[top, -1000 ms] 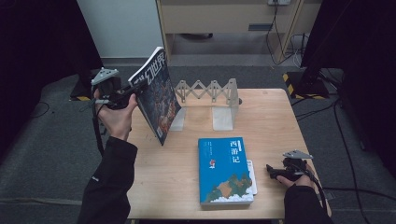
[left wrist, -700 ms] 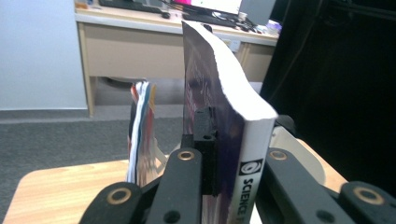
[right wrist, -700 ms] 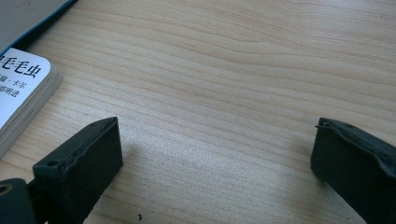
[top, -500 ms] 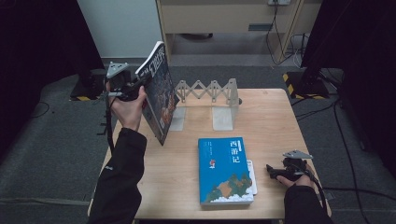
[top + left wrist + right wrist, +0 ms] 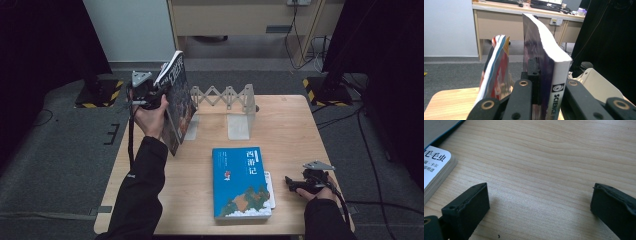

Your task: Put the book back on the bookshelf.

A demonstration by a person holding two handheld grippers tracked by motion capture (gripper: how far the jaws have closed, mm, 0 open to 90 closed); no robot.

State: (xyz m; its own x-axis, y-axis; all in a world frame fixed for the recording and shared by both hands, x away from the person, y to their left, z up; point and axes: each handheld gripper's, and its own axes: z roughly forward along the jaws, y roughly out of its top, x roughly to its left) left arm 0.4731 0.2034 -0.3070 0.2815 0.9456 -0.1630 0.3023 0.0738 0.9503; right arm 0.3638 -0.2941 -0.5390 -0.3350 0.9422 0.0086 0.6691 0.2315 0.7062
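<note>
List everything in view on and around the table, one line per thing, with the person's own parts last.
Light wooden table: one, pale wood, centre of the high view.
Grey metal accordion book rack: one, grey, far side of the table, with two upright plates.
Thick dark-covered paperback book: one, dark cover, white page edges, held upright over the table's left part, by the rack's left end.
Blue hardcover book: one, blue, lying flat at the near middle.
Small white book: one, white, flat under the blue one's right edge.
Thin colourful book: one, red, white and blue, standing beside the held one.
Left claw: one, black, shut on the thick book.
Right claw: one, black, open, resting low at the near right.
</note>
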